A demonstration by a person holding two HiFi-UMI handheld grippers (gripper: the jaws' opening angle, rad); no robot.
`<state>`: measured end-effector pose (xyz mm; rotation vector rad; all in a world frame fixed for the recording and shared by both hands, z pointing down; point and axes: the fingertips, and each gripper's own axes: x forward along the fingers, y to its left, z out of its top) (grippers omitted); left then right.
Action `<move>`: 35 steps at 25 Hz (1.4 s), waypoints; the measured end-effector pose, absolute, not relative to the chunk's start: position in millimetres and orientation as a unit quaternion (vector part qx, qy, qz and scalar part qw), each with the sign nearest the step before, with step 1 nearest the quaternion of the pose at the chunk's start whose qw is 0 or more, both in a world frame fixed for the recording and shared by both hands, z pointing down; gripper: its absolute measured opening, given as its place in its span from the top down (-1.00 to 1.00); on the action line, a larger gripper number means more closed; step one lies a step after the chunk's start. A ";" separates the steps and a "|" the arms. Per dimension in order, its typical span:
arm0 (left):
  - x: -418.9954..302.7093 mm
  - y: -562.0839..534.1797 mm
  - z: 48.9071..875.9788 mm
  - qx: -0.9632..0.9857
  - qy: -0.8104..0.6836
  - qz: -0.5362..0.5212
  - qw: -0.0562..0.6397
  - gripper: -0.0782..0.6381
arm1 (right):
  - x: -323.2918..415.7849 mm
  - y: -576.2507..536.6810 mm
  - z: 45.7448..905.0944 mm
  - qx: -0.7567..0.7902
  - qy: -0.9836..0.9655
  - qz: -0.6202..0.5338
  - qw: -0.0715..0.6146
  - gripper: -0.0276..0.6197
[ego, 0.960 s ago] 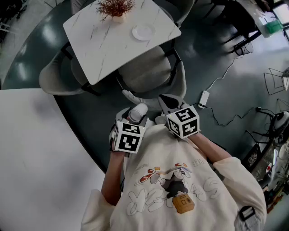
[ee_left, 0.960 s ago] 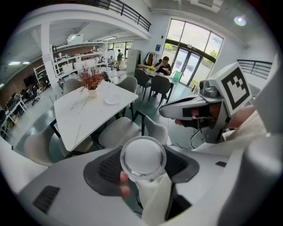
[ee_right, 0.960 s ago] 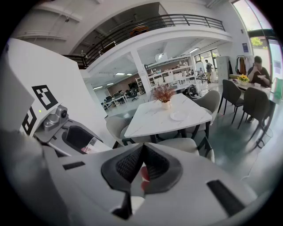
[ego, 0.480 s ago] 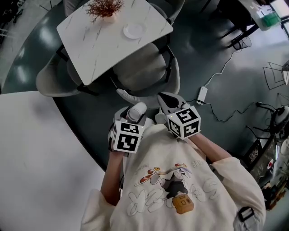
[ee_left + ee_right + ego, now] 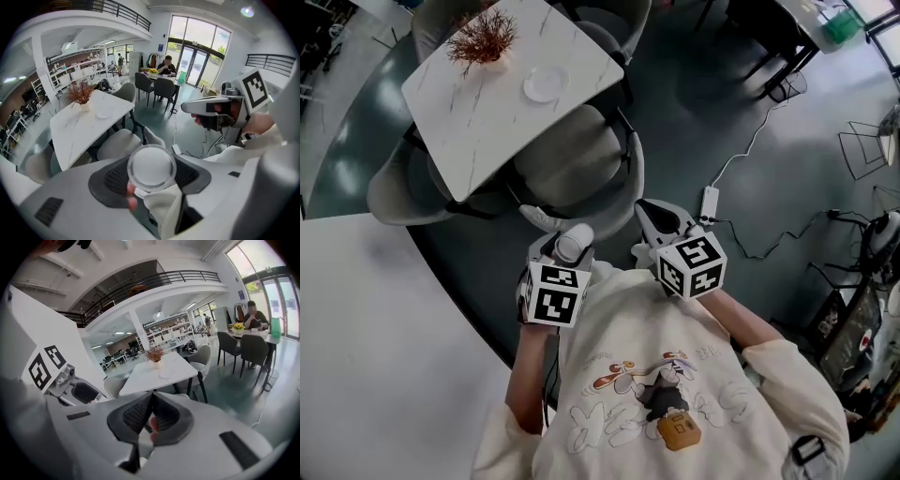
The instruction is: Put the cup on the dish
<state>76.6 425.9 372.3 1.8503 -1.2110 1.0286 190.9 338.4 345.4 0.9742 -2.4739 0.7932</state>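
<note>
White marble-topped table (image 5: 478, 112) with small white round dish (image 5: 545, 84) has shifted up-left in head view. Left claw (image 5: 562, 244) grips the translucent round plastic cup (image 5: 151, 167), well apart from dish. Right claw (image 5: 151, 417): jaws together, empty.
</note>
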 end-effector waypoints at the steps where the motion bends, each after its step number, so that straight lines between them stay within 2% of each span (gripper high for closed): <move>1: 87.0 422.9 369.6 0.712 -0.470 0.393 0.343 0.03 | 206.0 336.9 345.7 0.345 -0.876 0.284 0.184 0.90; 9: 166.9 404.1 367.8 0.700 -0.495 0.380 0.347 0.03 | 296.7 314.0 342.3 0.345 -0.878 0.289 0.166 0.90; 14: 193.9 395.4 365.8 0.704 -0.483 0.396 0.337 0.03 | 328.5 307.7 350.9 0.355 -0.868 0.307 0.161 0.90; 21: 214.2 362.5 375.6 0.715 -0.462 0.407 0.332 0.03 | 348.7 285.8 353.6 0.372 -0.859 0.316 0.153 0.90; 29: 233.7 289.5 377.9 0.736 -0.450 0.390 0.322 0.03 | 375.2 230.4 363.3 0.381 -0.854 0.307 0.175 0.90; 35: 223.5 216.1 396.2 0.731 -0.453 0.369 0.352 0.03 | 360.0 154.4 377.3 0.361 -0.857 0.314 0.191 0.90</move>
